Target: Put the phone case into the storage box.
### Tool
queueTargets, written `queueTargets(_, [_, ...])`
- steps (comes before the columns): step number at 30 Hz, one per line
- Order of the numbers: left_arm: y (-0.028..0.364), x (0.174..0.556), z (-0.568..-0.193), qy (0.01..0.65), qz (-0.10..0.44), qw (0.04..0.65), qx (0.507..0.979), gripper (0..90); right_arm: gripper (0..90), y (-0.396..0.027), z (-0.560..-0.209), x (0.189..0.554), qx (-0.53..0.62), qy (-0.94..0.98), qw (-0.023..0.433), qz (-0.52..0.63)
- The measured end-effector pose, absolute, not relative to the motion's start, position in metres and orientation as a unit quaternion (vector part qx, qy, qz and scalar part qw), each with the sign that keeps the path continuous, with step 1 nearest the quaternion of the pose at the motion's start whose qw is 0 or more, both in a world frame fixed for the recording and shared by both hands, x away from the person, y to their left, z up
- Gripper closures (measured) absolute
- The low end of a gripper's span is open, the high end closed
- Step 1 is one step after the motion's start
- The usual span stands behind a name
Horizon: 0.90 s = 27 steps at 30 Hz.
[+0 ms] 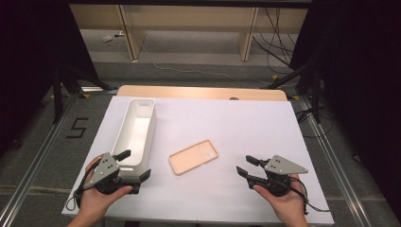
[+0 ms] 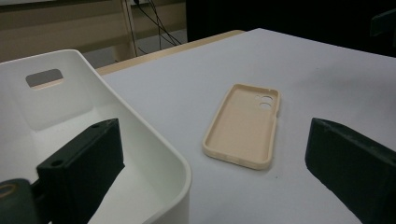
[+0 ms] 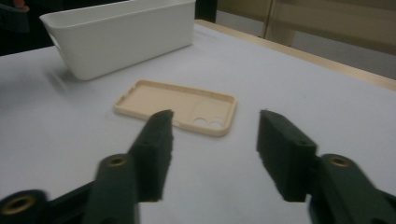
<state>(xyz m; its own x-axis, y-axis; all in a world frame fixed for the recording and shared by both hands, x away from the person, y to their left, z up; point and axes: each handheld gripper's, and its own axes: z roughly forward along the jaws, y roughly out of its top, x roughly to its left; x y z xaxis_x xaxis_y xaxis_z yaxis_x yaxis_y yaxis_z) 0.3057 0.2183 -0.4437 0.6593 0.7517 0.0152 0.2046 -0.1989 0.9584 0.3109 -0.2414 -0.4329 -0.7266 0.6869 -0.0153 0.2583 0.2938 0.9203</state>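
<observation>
Phone case (image 1: pixel 194 156) is lying flat, inside up, mid-frame on the counter (image 1: pixel 246 123), nothing picked up so far. Right gripper (image 1: pixel 243 165) fingers are parted and empty; left gripper (image 1: pixel 135 164) fingers are spread around the white bin (image 1: pixel 137 127) corner, not squeezed.

The tongs (image 3: pixel 212 140) rise from the bottom edge, their two black jaws standing apart with nothing between them. Just beyond the jaw tips a beige phone case (image 3: pixel 177 106) lies flat on the white tabletop (image 3: pixel 289 79), hollow side up, its camera holes toward the right. A white bin (image 3: pixel 123 35) stands farther off, at upper left.
</observation>
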Motion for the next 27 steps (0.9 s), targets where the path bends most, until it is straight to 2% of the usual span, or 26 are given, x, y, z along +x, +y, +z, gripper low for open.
queueTargets(4, [0.217,0.306,-0.444,0.325,0.252,0.543,0.732,4.1,77.1,-0.228,-0.433,0.314,0.287,0.792,0.191,0.504])
queueTargets(8, [0.217,0.307,-0.444,0.318,0.253,0.546,0.733,4.4,88.1,-0.217,-0.434,0.316,0.28,0.809,0.182,0.484])
queueTargets(27, [0.217,0.306,-0.444,0.322,0.25,0.545,0.732,4.9,90.0,-0.166,-0.437,0.34,0.258,0.826,0.155,0.476])
